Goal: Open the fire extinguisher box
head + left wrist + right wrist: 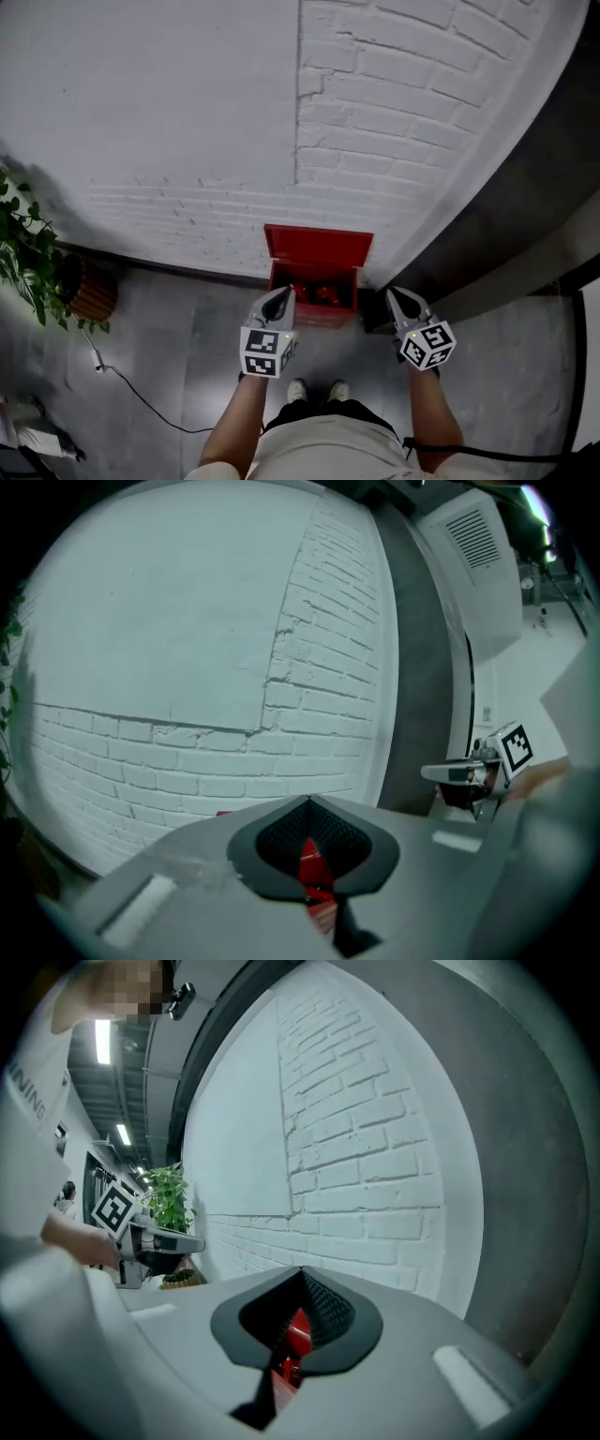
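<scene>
The red fire extinguisher box (315, 307) stands on the floor against the white brick wall, its lid (317, 246) raised upright. Red extinguishers (325, 293) show inside. My left gripper (278, 298) hangs above the box's left front corner, jaws shut and empty. My right gripper (401, 302) hangs just right of the box, also shut with nothing in it. In the left gripper view the tips (308, 802) meet and red (311, 866) shows through the gap below them. The right gripper view shows its tips (301, 1271) together, with red (296, 1330) behind the gap.
A potted plant (26, 251) in a wicker pot (91, 292) stands at the left by the wall. A thin cable (141, 398) runs across the grey floor. A dark object (375, 311) sits beside the box's right side. The person's shoes (316, 389) are in front of the box.
</scene>
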Tool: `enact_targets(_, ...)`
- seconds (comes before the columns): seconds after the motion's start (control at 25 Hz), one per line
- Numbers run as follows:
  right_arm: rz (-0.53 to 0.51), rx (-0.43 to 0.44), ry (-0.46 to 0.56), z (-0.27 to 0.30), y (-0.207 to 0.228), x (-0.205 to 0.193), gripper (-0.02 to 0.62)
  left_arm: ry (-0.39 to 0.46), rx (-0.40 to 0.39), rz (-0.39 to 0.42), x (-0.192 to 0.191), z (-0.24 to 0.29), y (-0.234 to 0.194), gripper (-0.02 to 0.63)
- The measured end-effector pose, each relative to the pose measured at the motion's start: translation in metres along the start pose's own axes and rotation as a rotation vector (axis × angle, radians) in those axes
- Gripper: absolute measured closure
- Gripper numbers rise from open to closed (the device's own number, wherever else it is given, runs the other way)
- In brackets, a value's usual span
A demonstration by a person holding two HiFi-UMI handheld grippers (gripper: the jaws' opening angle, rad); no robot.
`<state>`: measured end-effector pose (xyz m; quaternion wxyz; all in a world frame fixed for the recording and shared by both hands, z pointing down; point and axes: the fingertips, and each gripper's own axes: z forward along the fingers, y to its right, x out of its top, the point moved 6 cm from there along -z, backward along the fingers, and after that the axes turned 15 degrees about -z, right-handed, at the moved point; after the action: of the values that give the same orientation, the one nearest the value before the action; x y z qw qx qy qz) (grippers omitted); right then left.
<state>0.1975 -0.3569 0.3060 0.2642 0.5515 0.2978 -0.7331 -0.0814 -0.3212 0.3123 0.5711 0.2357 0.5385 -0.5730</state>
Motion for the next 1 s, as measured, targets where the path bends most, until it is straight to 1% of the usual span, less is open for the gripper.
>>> enact_targets(0.08, -0.013, -0.003, 0.017, -0.003, -0.002, 0.012, 0.589, 0.0, -0.005, 0.02, 0.007, -0.005, 0.006, 0.602)
enact_targets(0.28, -0.017, 0.0, 0.057, -0.007, -0.003, 0.032, 0.589, 0.017, -0.004, 0.031, 0.02, -0.017, 0.019, 0.603)
enact_targets(0.6, -0.017, 0.001, 0.073, -0.009, -0.001, 0.04, 0.589, 0.038, -0.01, 0.059, 0.032, -0.014, 0.033, 0.601)
enact_targets(1.0, -0.025, 0.005, 0.067, -0.012, -0.001, 0.039, 0.589, 0.045, -0.005, 0.052, 0.032, -0.016, 0.035, 0.602)
